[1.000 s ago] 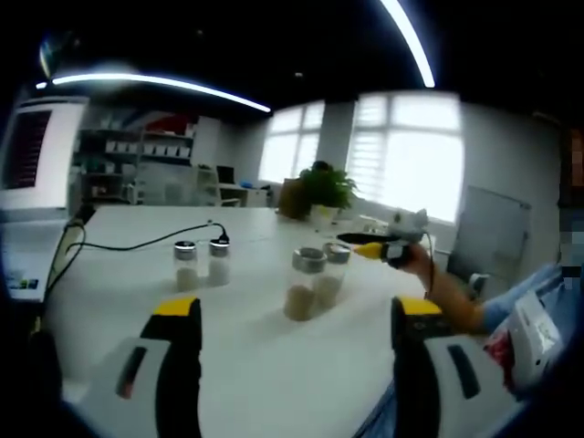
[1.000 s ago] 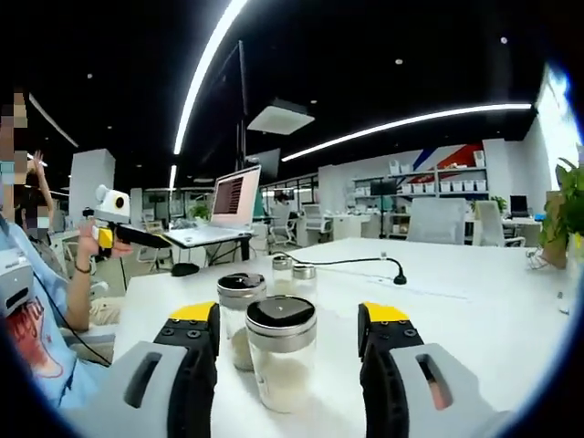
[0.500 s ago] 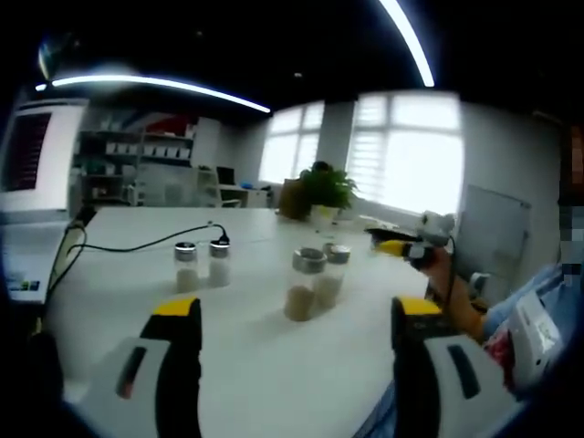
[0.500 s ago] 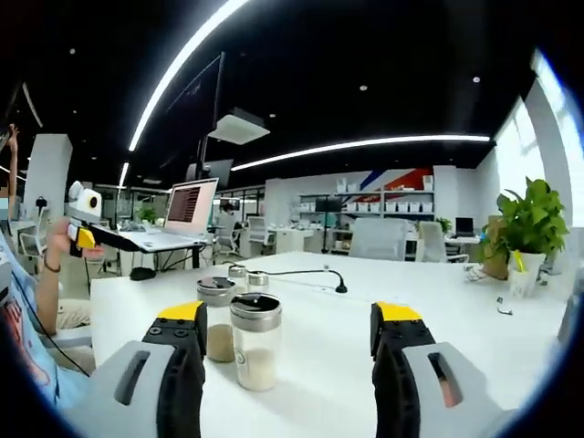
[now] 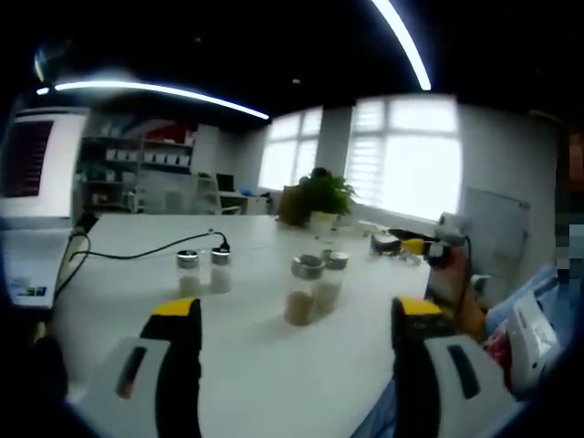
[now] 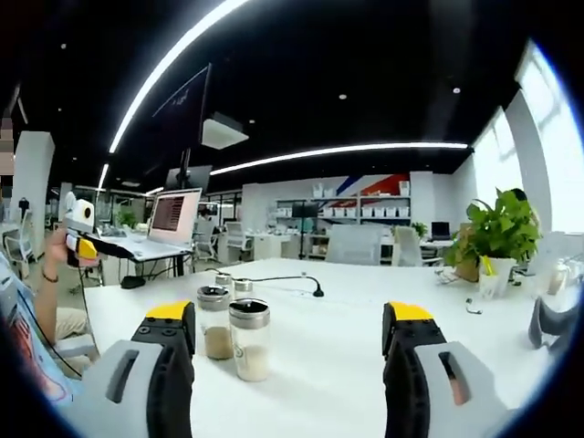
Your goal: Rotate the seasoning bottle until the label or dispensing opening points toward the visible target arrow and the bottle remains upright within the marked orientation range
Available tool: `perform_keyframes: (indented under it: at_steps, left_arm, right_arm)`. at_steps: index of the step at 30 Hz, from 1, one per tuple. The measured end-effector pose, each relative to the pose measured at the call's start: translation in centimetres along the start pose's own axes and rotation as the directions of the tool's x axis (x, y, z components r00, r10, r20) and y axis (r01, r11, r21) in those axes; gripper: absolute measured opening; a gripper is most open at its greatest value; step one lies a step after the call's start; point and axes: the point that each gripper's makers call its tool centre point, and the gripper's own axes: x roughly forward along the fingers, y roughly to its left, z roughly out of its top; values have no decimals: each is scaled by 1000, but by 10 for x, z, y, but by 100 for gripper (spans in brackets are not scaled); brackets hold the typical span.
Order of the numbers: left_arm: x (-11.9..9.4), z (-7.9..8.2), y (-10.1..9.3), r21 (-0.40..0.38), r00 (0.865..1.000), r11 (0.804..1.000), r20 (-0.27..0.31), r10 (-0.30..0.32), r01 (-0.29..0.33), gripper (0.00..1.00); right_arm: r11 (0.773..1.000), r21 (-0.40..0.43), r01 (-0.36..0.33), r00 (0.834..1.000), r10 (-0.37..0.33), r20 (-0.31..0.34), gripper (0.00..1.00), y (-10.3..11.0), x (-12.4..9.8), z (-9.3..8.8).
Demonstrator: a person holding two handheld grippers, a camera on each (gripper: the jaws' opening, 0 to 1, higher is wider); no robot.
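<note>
Right gripper view: seasoning bottle (image 6: 249,339) upright, its label unreadable.

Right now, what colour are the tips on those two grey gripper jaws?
Yellow, seen best in the right gripper view, on the right gripper.

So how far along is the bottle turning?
Nothing looks done yet. Both the left gripper and the right gripper are open and empty. The seasoning bottles stand upright on the white table, untouched. Gripping and rotating one remain; I see no target arrow.
</note>
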Motion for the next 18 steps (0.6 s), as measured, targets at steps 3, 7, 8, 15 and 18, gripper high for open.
perform_keyframes:
  at_steps: [3,7,8,15,18]
  left_arm:
    - [0,2,-4,30,1000,999,6,-16,16,90]
    - [0,6,-14,49,999,998,21,-48,46,90]
    - [0,6,-15,56,999,997,19,-50,49,90]
    - [4,6,-13,85,999,995,15,-45,43,90]
    - [5,22,-15,74,993,996,107,-50,42,86]
  right_arm:
    - [998,-22,52,998,-53,-32,93,-4,-5,-2]
    - [996,-44,81,993,-85,-82,99,-9,-10,-11]
    - [995,-35,90,992,-92,-86,99,-11,-12,-12]
    - [995,-24,99,994,-100,-52,99,-9,-20,-2]
    - [996,-39,75,996,-77,-49,99,-3,-20,-1]
